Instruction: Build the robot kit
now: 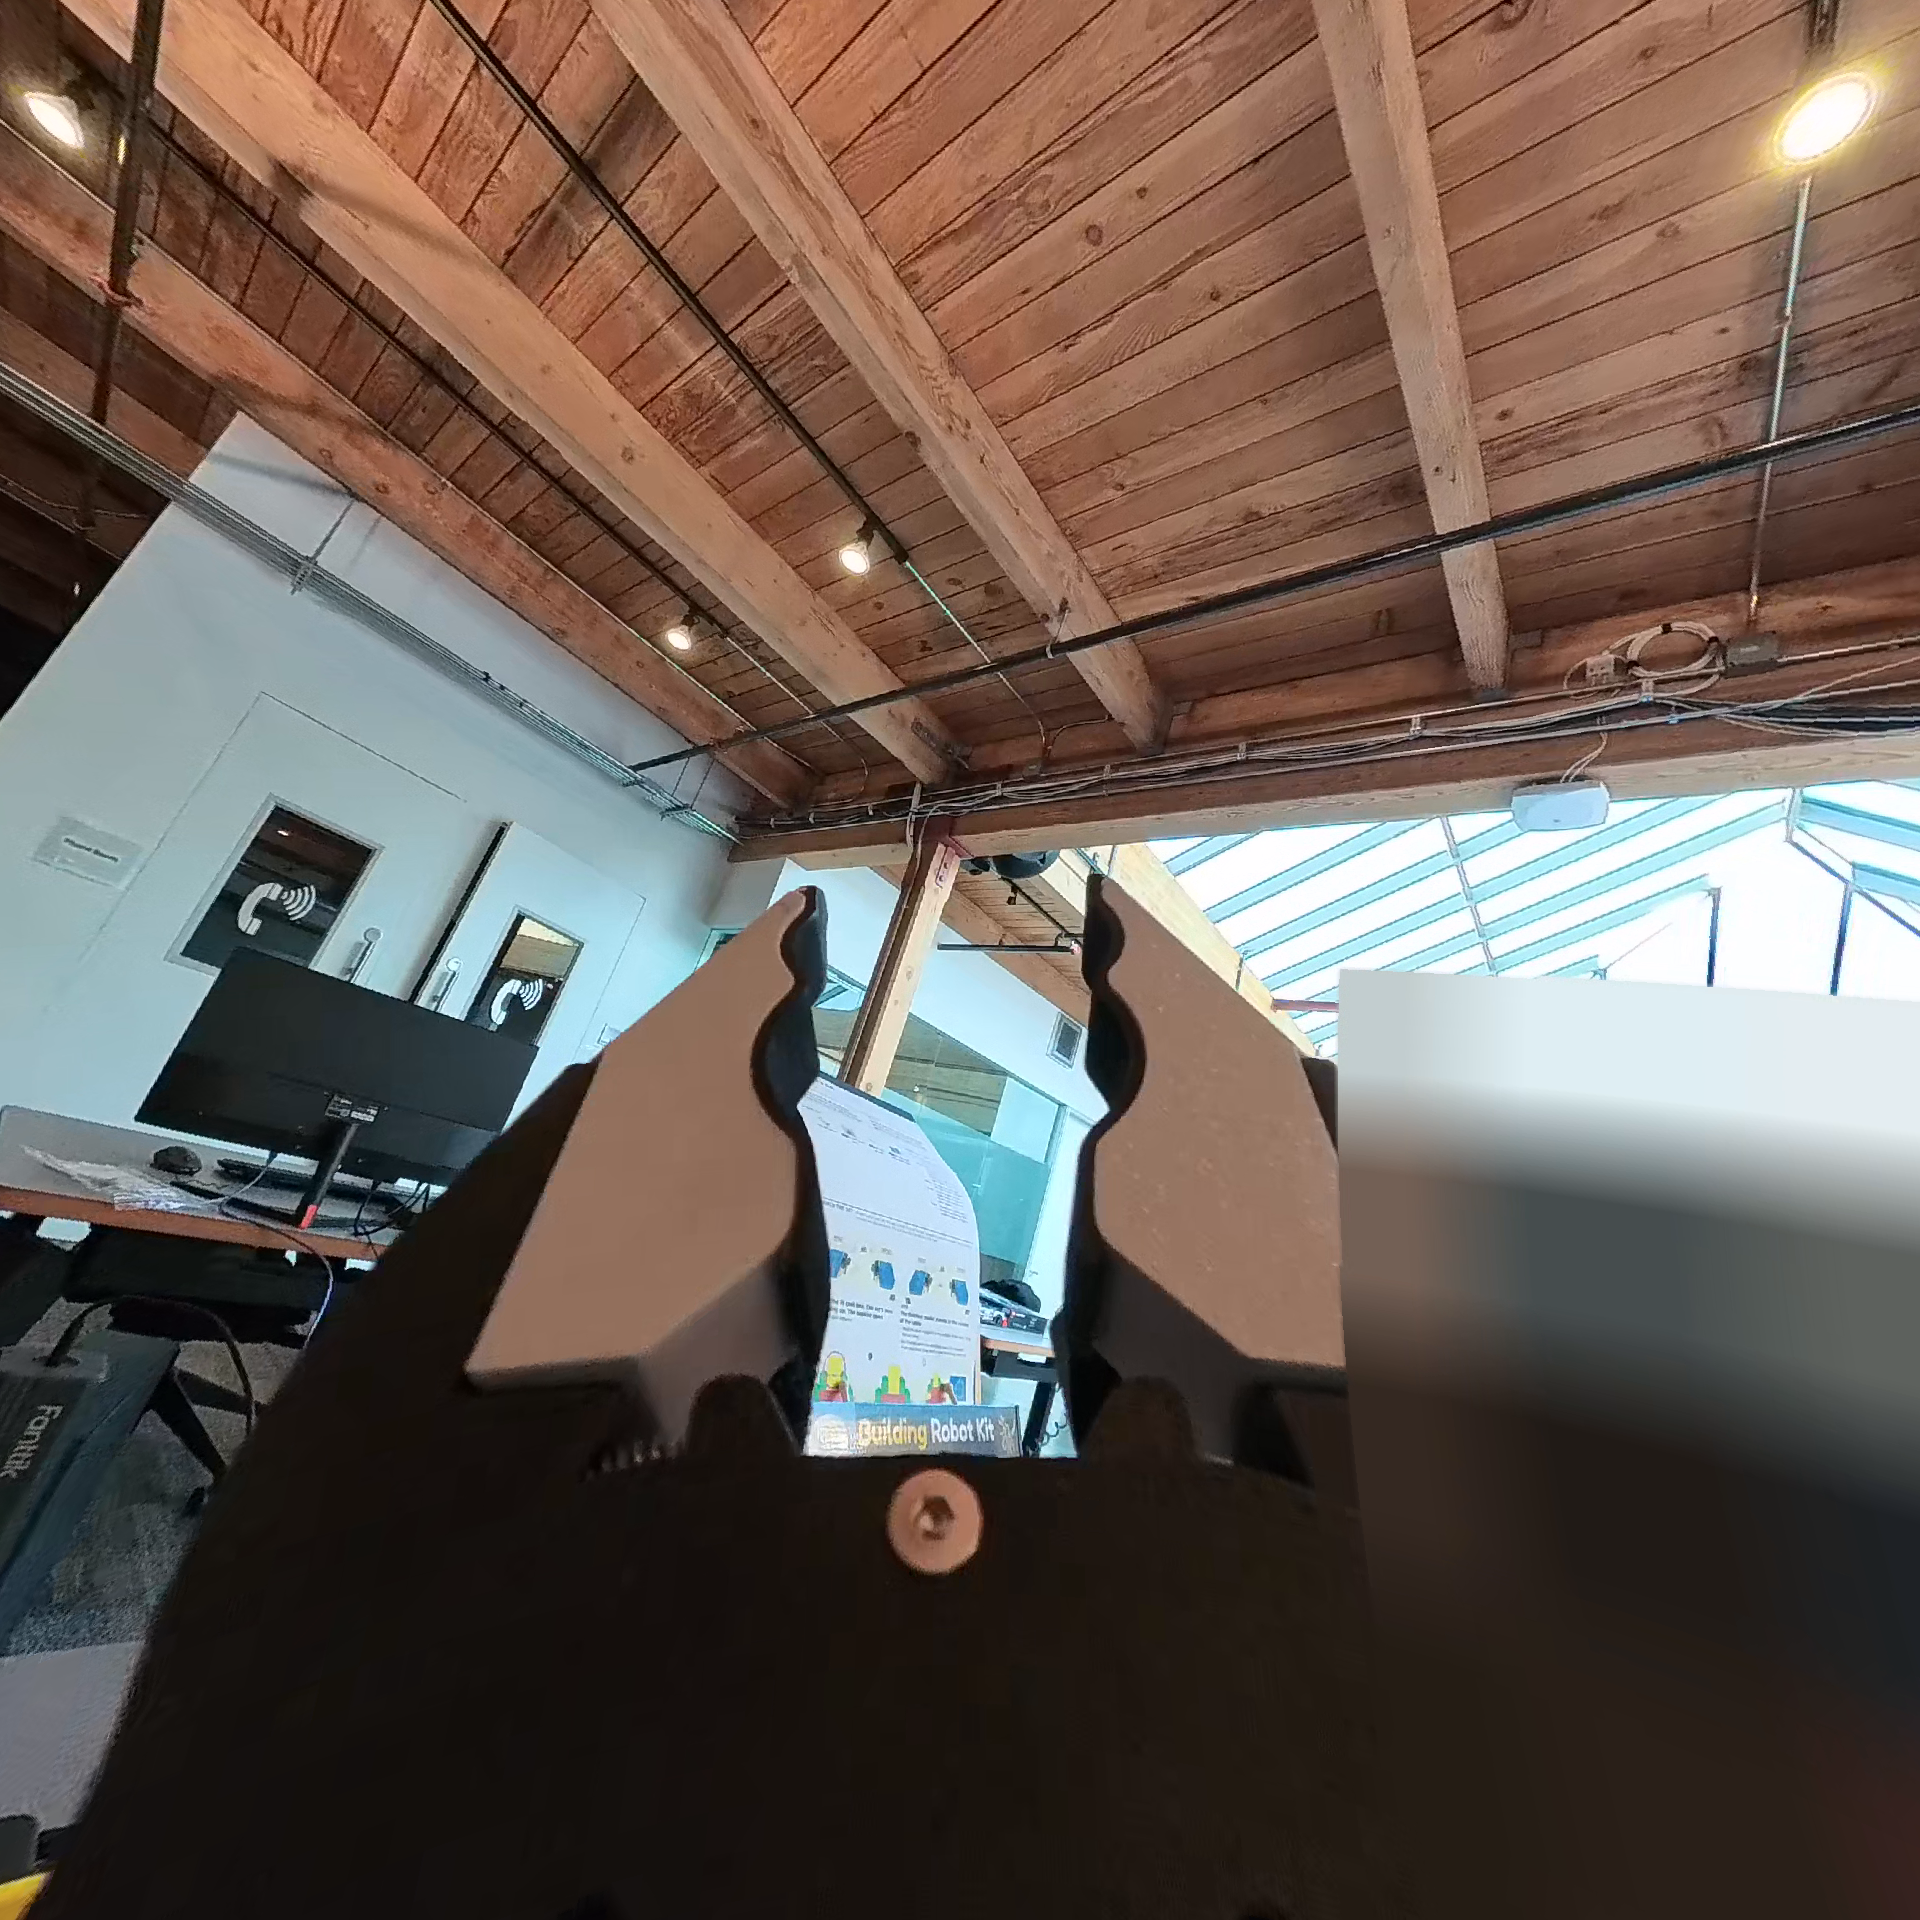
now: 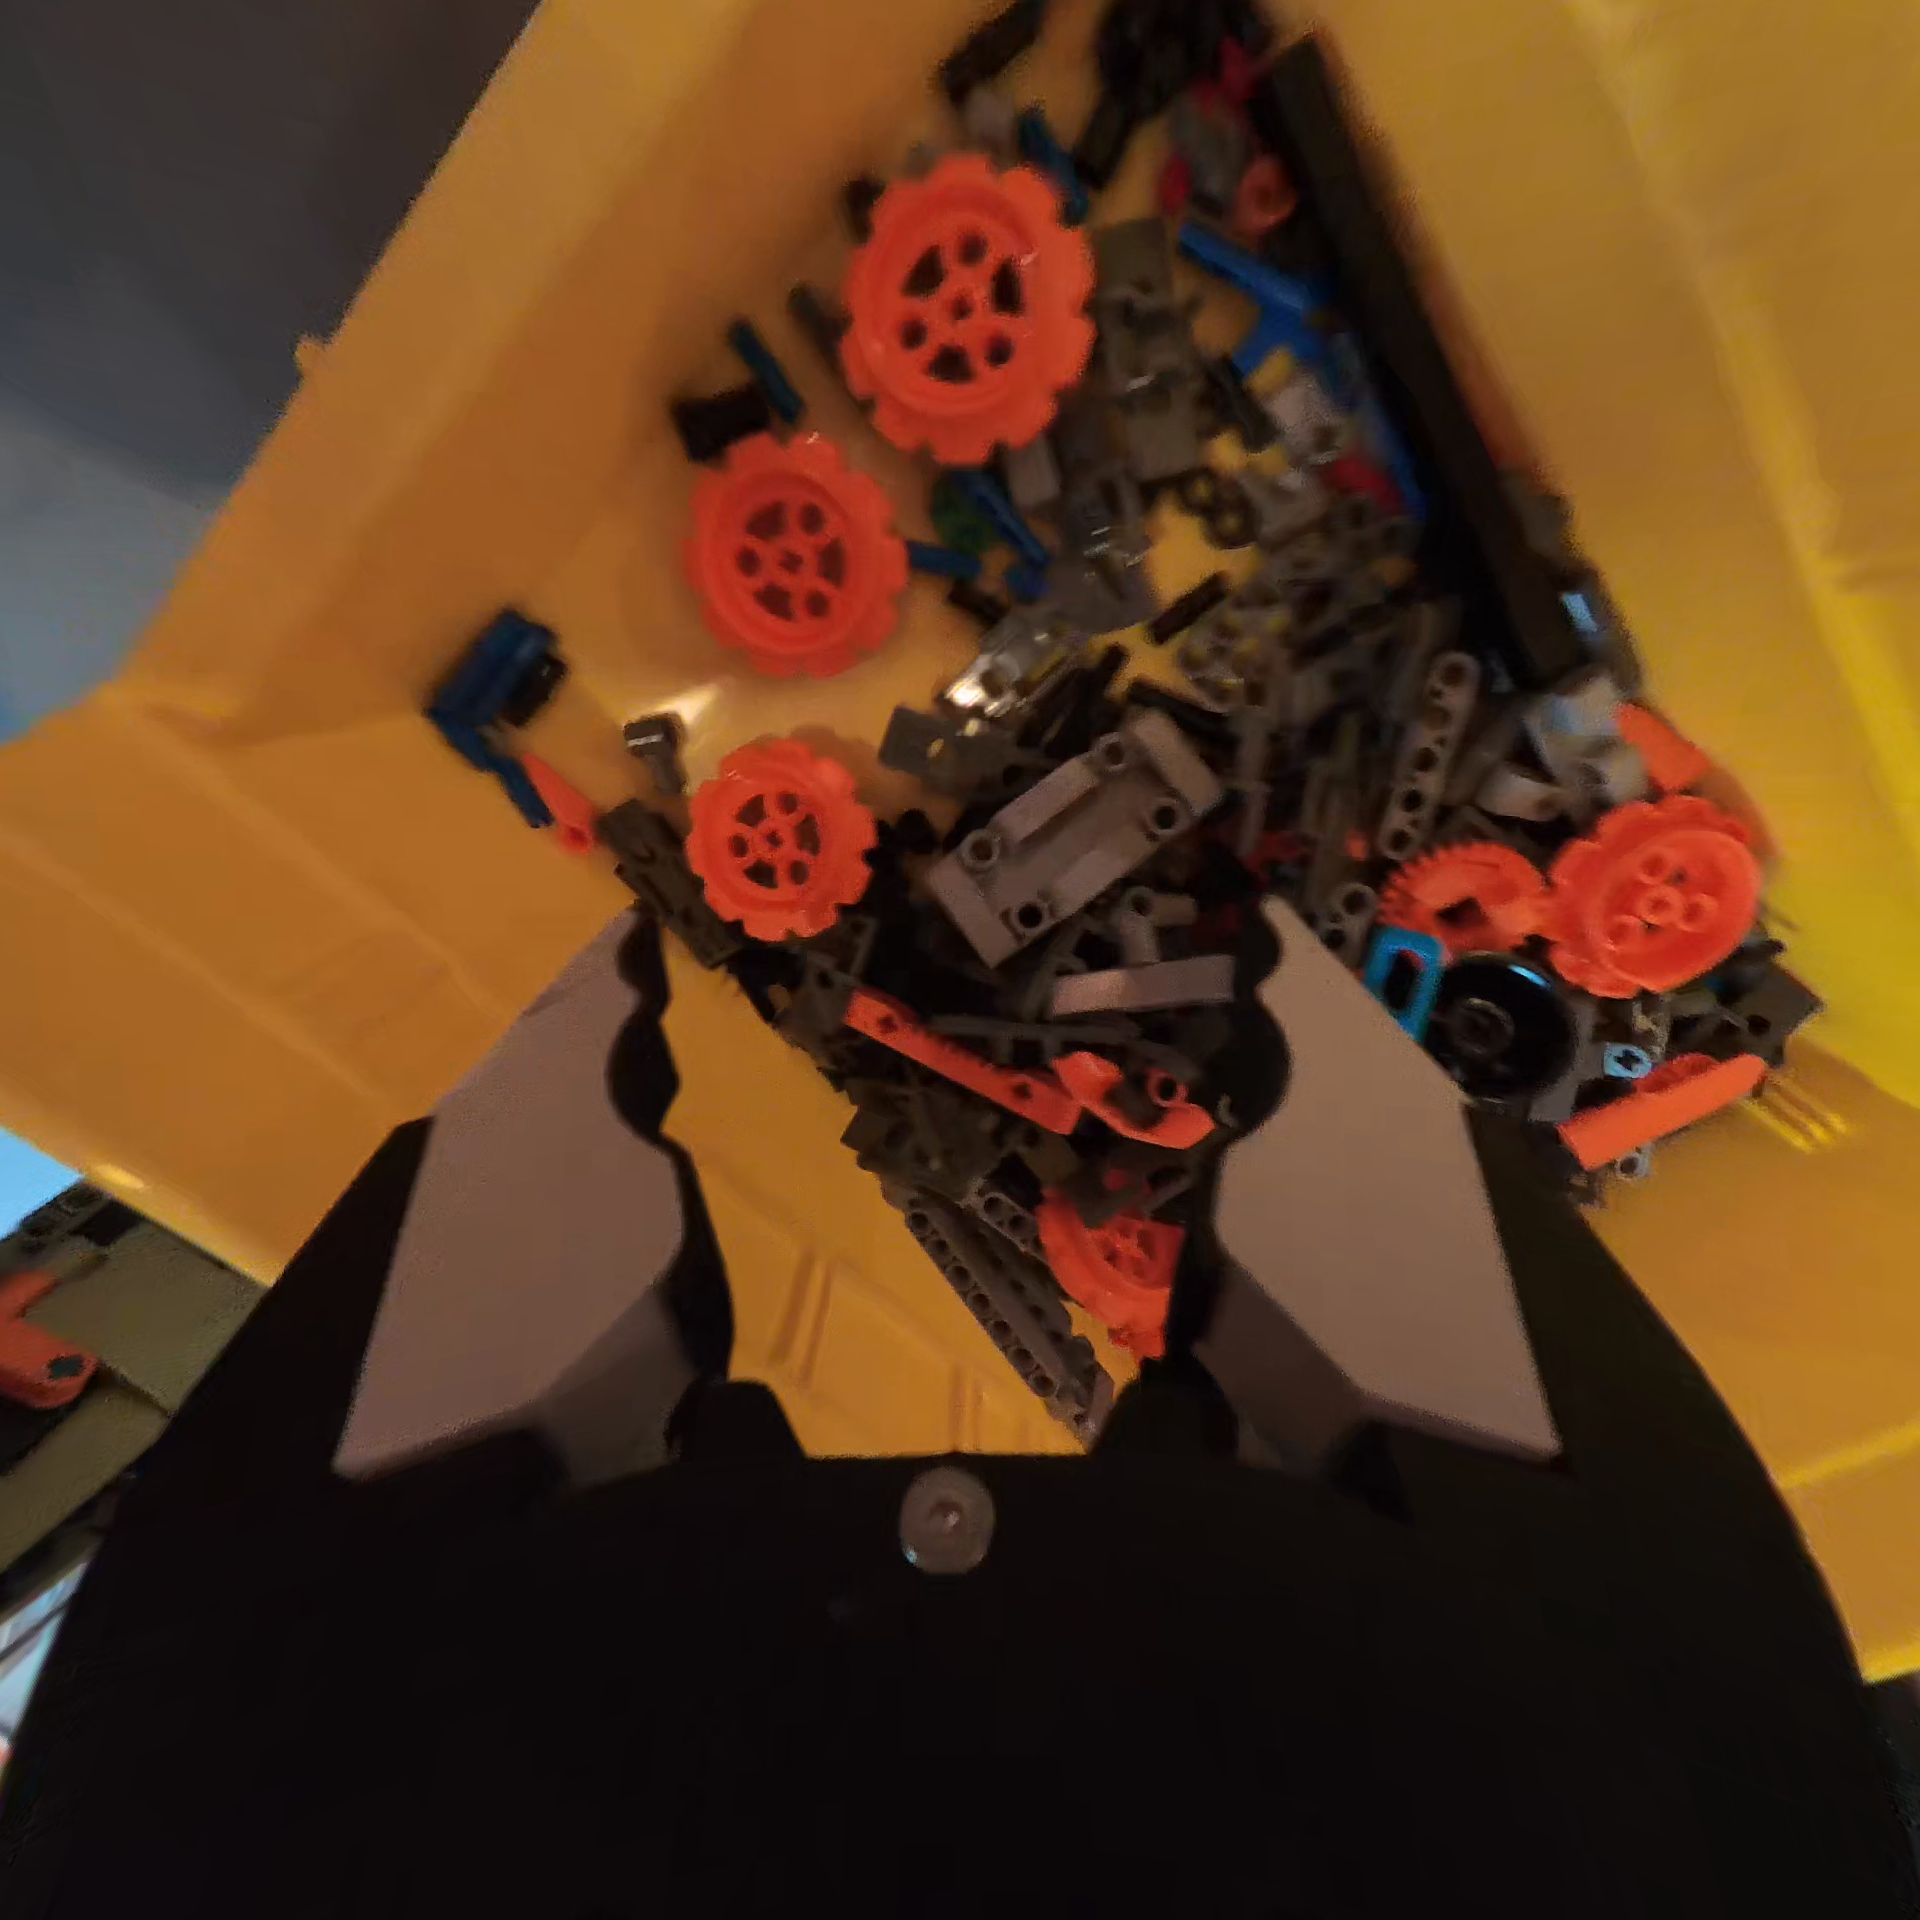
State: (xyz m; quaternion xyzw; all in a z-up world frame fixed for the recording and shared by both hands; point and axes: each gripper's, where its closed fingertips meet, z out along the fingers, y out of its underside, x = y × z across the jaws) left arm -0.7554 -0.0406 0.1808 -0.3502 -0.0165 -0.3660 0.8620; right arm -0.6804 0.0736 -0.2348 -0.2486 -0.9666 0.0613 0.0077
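Left gripper point(image 1: 951, 935) held agape, empty, tilted up toward wooden ceiling point(image 1: 935, 312); printed sheet point(image 1: 899, 1247) seen beyond fingers. Right gripper point(image 2: 951, 945) spread wide, empty, poised over parts pile point(image 2: 1195, 831) in yellow bin point(image 2: 312, 883); orange wheel point(image 2: 779, 840) just ahead of left fingertip.

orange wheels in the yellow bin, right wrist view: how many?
5, maybe more buried. Top; below-left of it; left of the grey plate; far right; one half-hidden between the tongs.

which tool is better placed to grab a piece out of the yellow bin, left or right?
Right. The right tool is open, aimed into the yellow bin just over the pile of building pieces. The left tool, also open and empty, points up toward the wooden ceiling.
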